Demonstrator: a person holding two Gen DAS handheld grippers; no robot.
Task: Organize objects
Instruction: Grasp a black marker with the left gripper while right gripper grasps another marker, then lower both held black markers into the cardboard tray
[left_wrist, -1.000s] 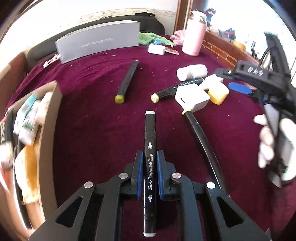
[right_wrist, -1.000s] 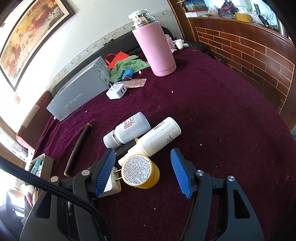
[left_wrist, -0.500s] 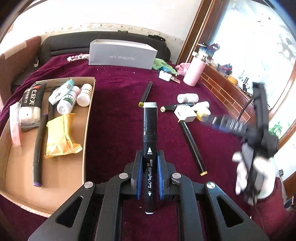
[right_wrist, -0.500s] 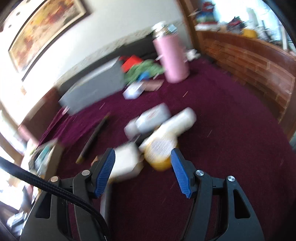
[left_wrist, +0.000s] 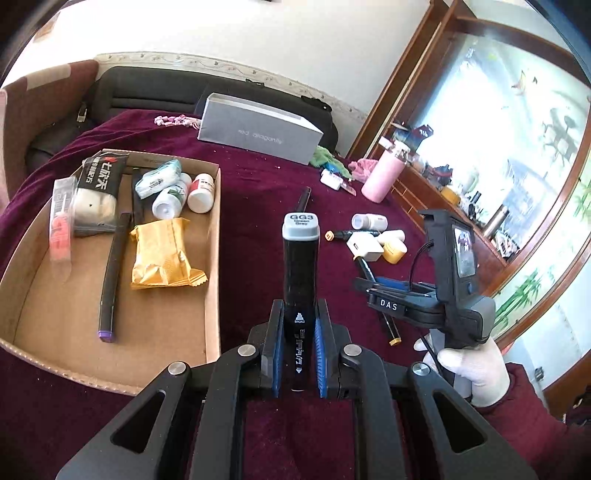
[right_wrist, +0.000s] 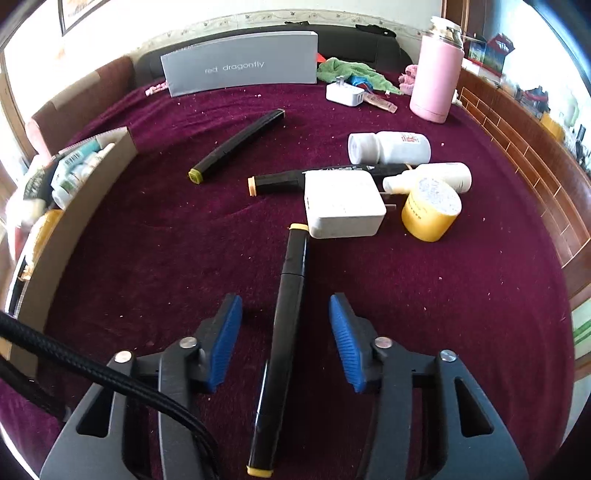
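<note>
My left gripper (left_wrist: 298, 332) is shut on a black marker (left_wrist: 300, 273) with a grey GG3 cap, held up above the maroon cloth, just right of the cardboard box (left_wrist: 212, 295). My right gripper (right_wrist: 284, 332) is open, its blue pads on either side of a black marker with yellow ends (right_wrist: 286, 317) that lies on the cloth. The right gripper also shows in the left wrist view (left_wrist: 376, 291). Two more black markers (right_wrist: 236, 147) (right_wrist: 280, 181) lie farther back.
The box holds bottles (left_wrist: 201, 192), a yellow packet (left_wrist: 162, 254), a marker (left_wrist: 110, 273) and pouches. A white charger (right_wrist: 343, 203), a yellow jar (right_wrist: 430, 210) and white bottles (right_wrist: 389, 147) lie ahead. A grey carton (right_wrist: 240, 62), pink flask (right_wrist: 436, 77) and green cloth (right_wrist: 351, 72) are at the back.
My left gripper has lifted the grey-capped marker off the cloth and swung left toward the box. My right gripper has pulled back from the yellow jar to straddle the yellow-ended marker.
</note>
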